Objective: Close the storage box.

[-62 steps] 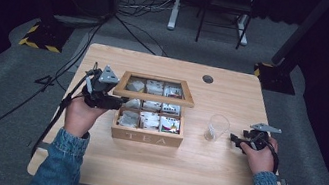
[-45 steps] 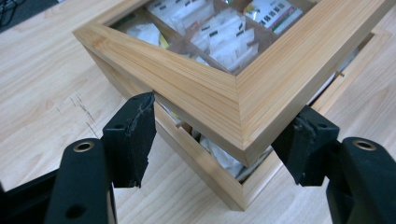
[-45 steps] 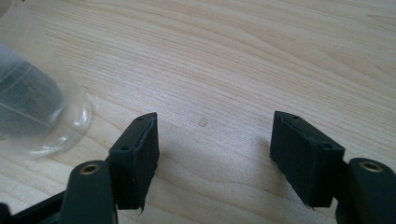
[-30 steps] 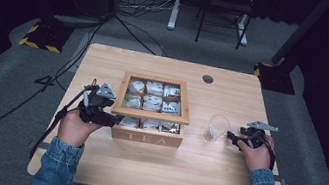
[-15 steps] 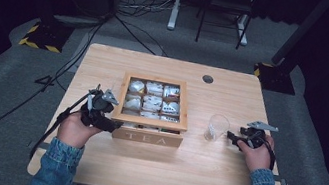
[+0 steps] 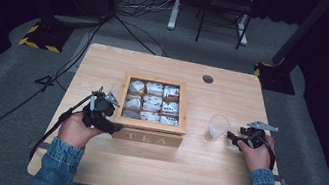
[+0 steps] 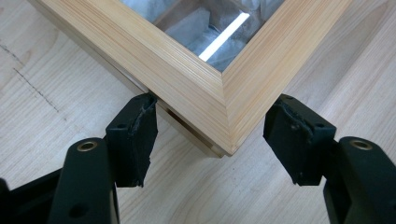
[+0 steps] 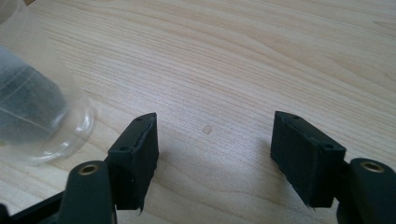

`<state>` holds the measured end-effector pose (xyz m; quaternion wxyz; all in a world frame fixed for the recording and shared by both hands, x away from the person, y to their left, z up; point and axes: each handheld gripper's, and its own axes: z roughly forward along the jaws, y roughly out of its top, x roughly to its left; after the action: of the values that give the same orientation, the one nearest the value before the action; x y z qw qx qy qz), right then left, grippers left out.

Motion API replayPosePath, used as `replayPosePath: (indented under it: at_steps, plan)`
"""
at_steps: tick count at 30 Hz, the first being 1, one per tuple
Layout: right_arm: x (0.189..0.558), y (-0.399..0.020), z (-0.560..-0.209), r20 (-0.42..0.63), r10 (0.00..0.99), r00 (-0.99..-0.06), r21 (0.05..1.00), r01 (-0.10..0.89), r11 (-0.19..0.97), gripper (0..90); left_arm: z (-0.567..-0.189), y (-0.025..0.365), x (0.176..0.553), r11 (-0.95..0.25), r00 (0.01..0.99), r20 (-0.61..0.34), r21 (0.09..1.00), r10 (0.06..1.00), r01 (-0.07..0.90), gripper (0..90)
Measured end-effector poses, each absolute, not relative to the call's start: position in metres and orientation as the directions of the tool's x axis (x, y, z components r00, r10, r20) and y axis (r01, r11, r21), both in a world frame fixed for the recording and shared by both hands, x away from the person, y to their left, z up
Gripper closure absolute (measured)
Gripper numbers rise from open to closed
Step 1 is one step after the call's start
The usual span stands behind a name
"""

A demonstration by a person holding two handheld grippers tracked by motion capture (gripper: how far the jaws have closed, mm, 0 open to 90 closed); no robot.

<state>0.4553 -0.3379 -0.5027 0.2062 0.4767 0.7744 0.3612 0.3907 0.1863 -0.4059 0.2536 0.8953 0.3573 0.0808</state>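
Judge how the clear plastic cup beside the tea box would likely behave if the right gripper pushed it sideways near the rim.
The clear plastic cup looks thin-walled and empty, so it is probably very light and would slide easily on the smooth wooden table. It stands upright, taller than its base is wide, so a push near the rim might tip it. Once down, its round wall would likely roll.
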Motion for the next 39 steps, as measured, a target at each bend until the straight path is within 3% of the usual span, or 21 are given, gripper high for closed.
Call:
replayPosePath:
  at_steps: [22, 39]
  plan:
    - [0.455, -0.338, -0.503, 0.022, 0.886, -0.462, 0.756, 0.588, 0.288, 32.8, -0.411, 0.179, 0.39, -0.652, 0.73, -0.006, 0.446, 0.683, 0.614, 34.1]
    - [0.455, -0.336, -0.503, 0.0, 0.882, -0.471, 0.753, 0.58, 0.309, 31.9, -0.381, 0.217, 0.383, -0.517, 0.668, 0.014, 0.646, 0.744, 0.562, 32.2]
